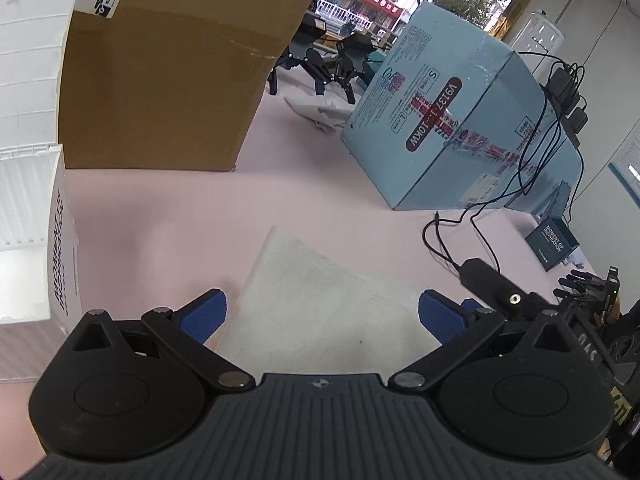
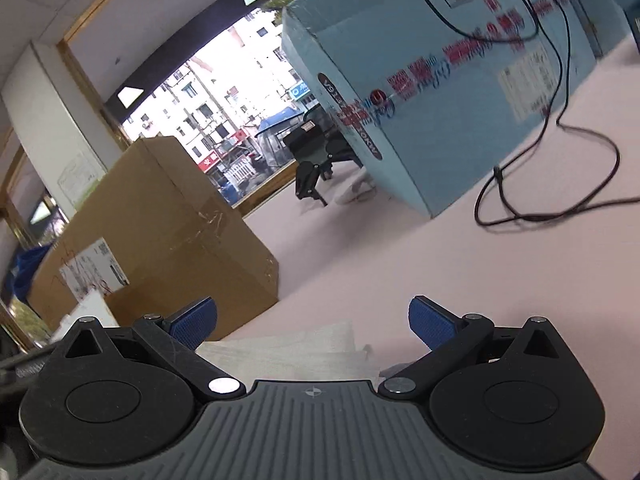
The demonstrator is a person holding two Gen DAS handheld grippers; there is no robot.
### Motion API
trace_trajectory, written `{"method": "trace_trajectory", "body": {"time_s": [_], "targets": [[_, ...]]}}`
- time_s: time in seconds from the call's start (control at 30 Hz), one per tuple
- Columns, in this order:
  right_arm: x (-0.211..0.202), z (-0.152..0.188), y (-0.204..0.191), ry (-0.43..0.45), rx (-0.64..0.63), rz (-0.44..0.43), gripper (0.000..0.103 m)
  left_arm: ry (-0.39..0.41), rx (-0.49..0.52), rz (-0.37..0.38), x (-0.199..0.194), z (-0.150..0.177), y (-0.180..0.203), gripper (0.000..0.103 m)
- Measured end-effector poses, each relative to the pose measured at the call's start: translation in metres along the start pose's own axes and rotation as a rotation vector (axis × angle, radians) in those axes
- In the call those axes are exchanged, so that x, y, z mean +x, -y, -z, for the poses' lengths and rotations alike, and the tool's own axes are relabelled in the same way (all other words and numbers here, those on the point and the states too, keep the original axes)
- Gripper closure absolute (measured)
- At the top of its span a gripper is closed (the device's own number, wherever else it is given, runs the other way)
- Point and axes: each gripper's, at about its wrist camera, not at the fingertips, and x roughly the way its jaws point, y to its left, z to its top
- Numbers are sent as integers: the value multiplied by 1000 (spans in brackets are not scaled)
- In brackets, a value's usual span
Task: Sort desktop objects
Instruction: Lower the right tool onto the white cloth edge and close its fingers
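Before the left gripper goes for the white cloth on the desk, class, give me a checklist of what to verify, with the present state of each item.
1. Left gripper open: ok, its blue pads stand wide apart.
2. White cloth between the left pads: ok, it lies flat on the pink desk, centred in the gap.
3. Nothing on the cloth: ok in the left wrist view, its near edge is hidden.
4. Black cable clear of the cloth: ok, it lies to the right, apart from it.
5. Right gripper open and empty: ok.
6. Brown carton out of the path: ok, it stands beyond the cloth.
7. A place to sort the cloth into: cannot tell.
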Motion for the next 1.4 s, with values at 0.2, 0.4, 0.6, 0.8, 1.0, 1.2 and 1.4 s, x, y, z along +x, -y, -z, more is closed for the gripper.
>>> {"method": "trace_trajectory", "body": {"time_s": [0.2,0.4,0.6,0.8,1.0,1.2,1.4], "targets": [[-3,-2,2,-16,11,18,1,-47,-42,-35,12,-4,-12,0],[-6,2,-10,-37,-82,74,3,-71,-57,-92,21,-4,-20,0],[-2,9,-12,-101,-110,107,8,-138,-76,-111,35,0,-27,0],[10,16,-10,-170,-112,132,17,-196,-103,-105,44,2,-32,0],[15,20,-8,-197,-105,142,21,-194,-84,-110,44,4,-29,0],[17,23,-9,-204,-107,150,21,-192,-76,-113,44,5,-27,0],[18,24,-7,-198,-81,141,21,-188,-94,-99,45,6,-27,0]]}}
